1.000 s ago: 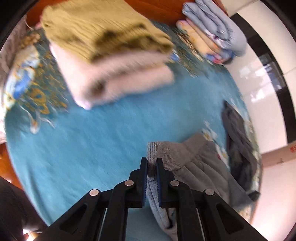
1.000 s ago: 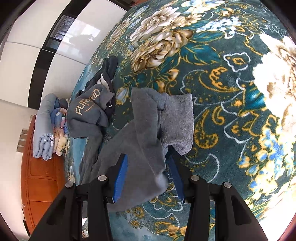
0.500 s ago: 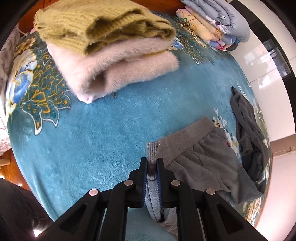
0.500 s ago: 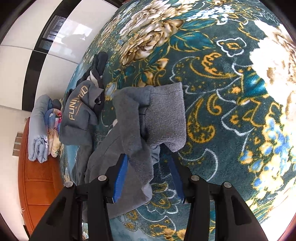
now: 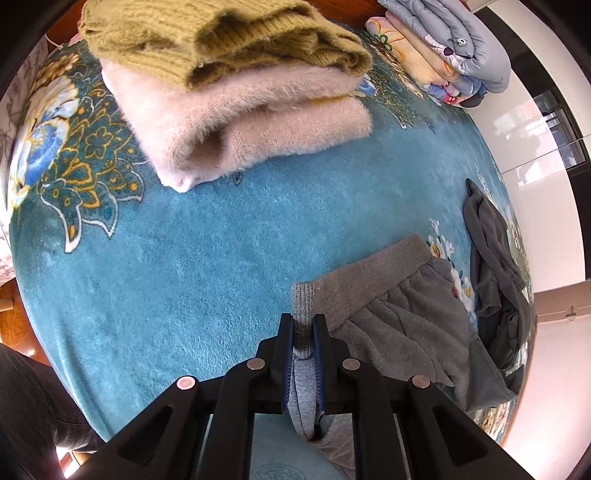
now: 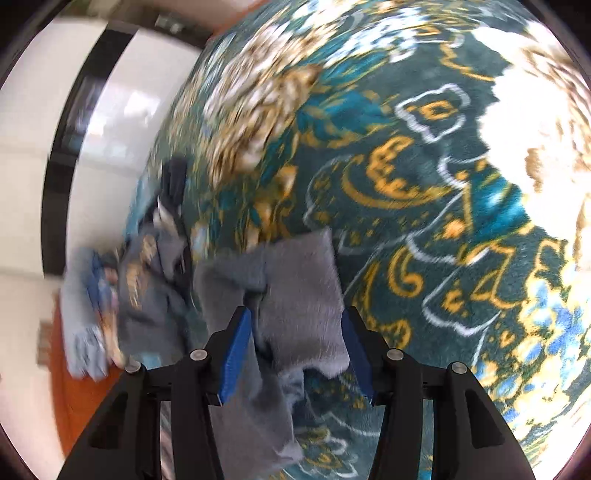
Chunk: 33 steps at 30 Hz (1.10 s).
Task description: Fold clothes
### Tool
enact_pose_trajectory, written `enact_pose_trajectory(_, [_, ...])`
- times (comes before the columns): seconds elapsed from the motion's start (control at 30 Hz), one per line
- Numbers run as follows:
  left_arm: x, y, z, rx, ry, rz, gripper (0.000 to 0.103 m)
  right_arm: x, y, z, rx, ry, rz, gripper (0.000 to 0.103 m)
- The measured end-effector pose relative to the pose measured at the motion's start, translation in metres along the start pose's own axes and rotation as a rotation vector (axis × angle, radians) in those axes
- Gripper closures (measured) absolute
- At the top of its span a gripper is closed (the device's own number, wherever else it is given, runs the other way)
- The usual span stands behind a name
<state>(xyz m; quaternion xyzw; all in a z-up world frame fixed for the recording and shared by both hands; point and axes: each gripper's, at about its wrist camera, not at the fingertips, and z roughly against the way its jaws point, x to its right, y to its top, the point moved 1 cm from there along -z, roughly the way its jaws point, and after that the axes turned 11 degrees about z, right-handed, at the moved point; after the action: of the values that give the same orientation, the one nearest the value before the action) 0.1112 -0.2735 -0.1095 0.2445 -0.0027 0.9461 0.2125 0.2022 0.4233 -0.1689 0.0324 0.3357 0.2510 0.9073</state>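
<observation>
The left gripper (image 5: 303, 332) had its jaws pressed together on a ribbed cuff of the grey sweatpants (image 5: 399, 317), the cloth pinched between the blue pads and hanging down below them. The rest of the garment lay just right of the jaws on the teal floral blanket (image 5: 207, 258), waistband flat; a tiny red tag on it was too small to read. Farther right lay a dark grey garment (image 5: 495, 258). Ahead and left of the jaws sat a folded stack, an olive knit sweater (image 5: 221, 33) on a fuzzy pink sweater (image 5: 251, 114). Ahead and right lay folded quilts (image 5: 450, 44).

The right gripper (image 6: 299, 332) had its jaws spread, with another ribbed cuff of the sweatpants (image 6: 299, 295) lying between them, touching neither pad as far as the blurred view showed. Left of these jaws lay a grey hoodie (image 6: 147, 280) with gold lettering, smeared beyond reading.
</observation>
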Motion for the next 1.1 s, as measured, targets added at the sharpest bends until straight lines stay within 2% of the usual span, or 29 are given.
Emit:
enact_pose_trajectory(0.1, [0.001, -0.001, -0.001, 0.0, 0.004, -0.004, 0.092, 0.014, 0.012, -0.001, 0.029, -0.035, -0.065, 0.051])
enact_pose_trajectory(0.17, [0.004, -0.001, 0.0, 0.005, 0.013, -0.02, 0.092, 0.011, 0.018, -0.01, 0.017, -0.04, -0.067, 0.051])
enact_pose_trajectory(0.3, [0.005, -0.002, 0.0, 0.013, 0.02, -0.028, 0.092, -0.007, 0.02, -0.026, -0.004, -0.127, -0.009, 0.051])
enact_pose_trajectory(0.37, [0.005, -0.002, -0.002, 0.013, 0.027, -0.028, 0.092, -0.013, 0.02, -0.029, -0.012, -0.186, 0.041, 0.055])
enact_pose_trajectory(0.4, [0.005, -0.001, -0.002, 0.012, 0.032, -0.028, 0.092, -0.016, 0.02, -0.031, -0.016, -0.215, 0.065, 0.063])
enact_pose_trajectory(0.43, [0.005, -0.001, -0.003, 0.01, 0.036, -0.029, 0.092, -0.019, 0.02, -0.033, -0.021, -0.244, 0.09, 0.077])
enact_pose_trajectory(0.53, [0.005, -0.001, -0.003, 0.006, 0.043, -0.034, 0.092, -0.025, 0.024, -0.022, 0.01, -0.25, 0.124, 0.093])
enact_pose_trajectory(0.8, [0.007, -0.003, 0.002, 0.019, 0.042, -0.05, 0.092, -0.038, 0.036, 0.012, 0.106, -0.235, 0.199, 0.098])
enact_pose_trajectory(1.0, [0.005, -0.003, 0.001, 0.017, 0.045, -0.04, 0.092, -0.05, 0.094, 0.055, 0.241, -0.285, 0.249, 0.099])
enact_pose_trajectory(1.1, [0.006, -0.003, 0.0, 0.018, 0.051, -0.045, 0.091, -0.047, 0.106, 0.068, 0.259, -0.338, 0.285, 0.099])
